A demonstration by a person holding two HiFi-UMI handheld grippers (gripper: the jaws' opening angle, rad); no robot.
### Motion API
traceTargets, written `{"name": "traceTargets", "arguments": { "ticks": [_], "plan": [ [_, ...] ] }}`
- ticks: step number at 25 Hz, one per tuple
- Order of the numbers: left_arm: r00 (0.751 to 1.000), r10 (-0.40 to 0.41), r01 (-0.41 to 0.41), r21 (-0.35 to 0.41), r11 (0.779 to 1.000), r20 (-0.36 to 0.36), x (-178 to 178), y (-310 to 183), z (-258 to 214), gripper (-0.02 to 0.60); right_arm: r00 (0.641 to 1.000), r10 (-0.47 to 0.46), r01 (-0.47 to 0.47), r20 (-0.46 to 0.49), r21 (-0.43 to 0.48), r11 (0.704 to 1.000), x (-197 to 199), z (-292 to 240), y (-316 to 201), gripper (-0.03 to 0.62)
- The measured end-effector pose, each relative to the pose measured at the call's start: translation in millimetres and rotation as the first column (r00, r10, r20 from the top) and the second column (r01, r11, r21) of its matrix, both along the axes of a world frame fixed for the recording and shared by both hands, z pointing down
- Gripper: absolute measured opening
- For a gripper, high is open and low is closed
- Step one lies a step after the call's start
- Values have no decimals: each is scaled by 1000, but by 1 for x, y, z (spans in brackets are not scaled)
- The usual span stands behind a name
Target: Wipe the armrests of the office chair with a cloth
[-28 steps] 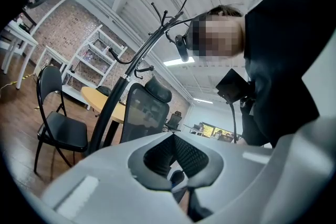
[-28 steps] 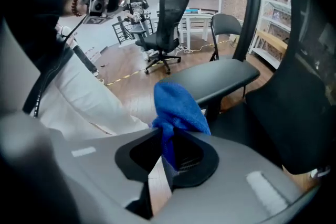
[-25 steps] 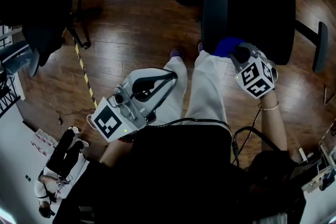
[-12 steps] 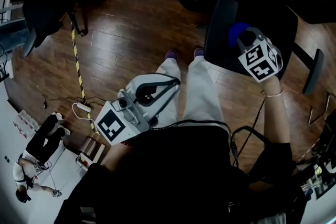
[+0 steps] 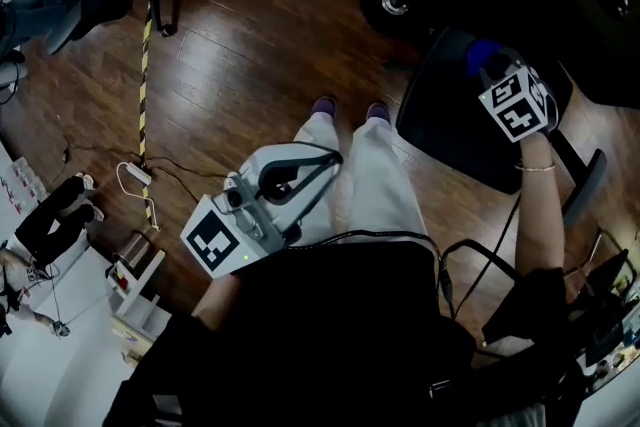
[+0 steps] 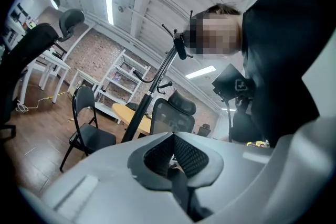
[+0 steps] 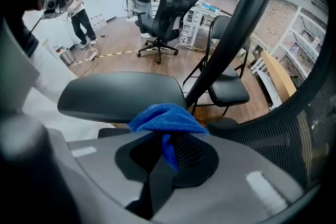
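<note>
My right gripper (image 5: 492, 67) is over the black office chair (image 5: 450, 130), shut on a blue cloth (image 5: 482, 53). In the right gripper view the cloth (image 7: 165, 117) bunches out of the gripper's (image 7: 168, 147) shut jaws, just in front of a black armrest pad (image 7: 121, 96). The chair's mesh back (image 7: 294, 128) fills the right of that view. The other armrest (image 5: 586, 177) shows at the chair's far right. My left gripper (image 5: 322, 155) is held in front of the person's white trousers, away from the chair. Its jaws (image 6: 173, 140) are shut with nothing between them.
Wooden floor lies around the chair. A wheeled base (image 5: 392, 3) stands just beyond it, and another black office chair (image 7: 170, 0) and a folding chair (image 7: 227, 86) stand further off. A yellow-black tape strip (image 5: 143, 65) and cables (image 5: 135, 177) lie at the left. People stand at the left edge.
My right gripper has carried the blue cloth up and to the right in the head view, farther across the chair. The left gripper has stayed in front of the trousers.
</note>
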State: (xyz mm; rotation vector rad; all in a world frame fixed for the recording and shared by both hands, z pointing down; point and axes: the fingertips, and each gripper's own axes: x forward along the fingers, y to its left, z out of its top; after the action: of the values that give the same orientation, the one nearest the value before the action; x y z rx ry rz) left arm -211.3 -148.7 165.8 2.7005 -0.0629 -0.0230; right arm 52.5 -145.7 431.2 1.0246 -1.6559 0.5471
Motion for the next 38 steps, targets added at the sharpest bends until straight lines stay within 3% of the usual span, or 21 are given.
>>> {"name": "traceTargets", "arguments": {
  "ticks": [7,17,21,26,32,38],
  "plan": [
    [999,-54,54,-6,999,0,2,4,5,6,988,-134,134,-74,-4,991,14,4,-20,49],
    [992,-124,124,13,992,-18,3,5,1,6,960,-232,242,-158,46,969,22,-4,-59,49],
    [986,-165,165,0,986,-21,-1,6,7,6,965,-254,260,-63,92,961,3,-13,-75,49],
    [979,-201,201,21,979,-38,1,6,2,6,936,-345,348,-76,39,937,-8,-7,-87,48],
    [968,-251,252,35,967,-28,-7,7,8,6,911,-413,406,4,180,896,-67,-6,-89,48],
    [974,-224,224,25,974,-25,-7,4,6,6,879,-456,398,136,318,861,-135,-21,-42,48]
  ]
}}
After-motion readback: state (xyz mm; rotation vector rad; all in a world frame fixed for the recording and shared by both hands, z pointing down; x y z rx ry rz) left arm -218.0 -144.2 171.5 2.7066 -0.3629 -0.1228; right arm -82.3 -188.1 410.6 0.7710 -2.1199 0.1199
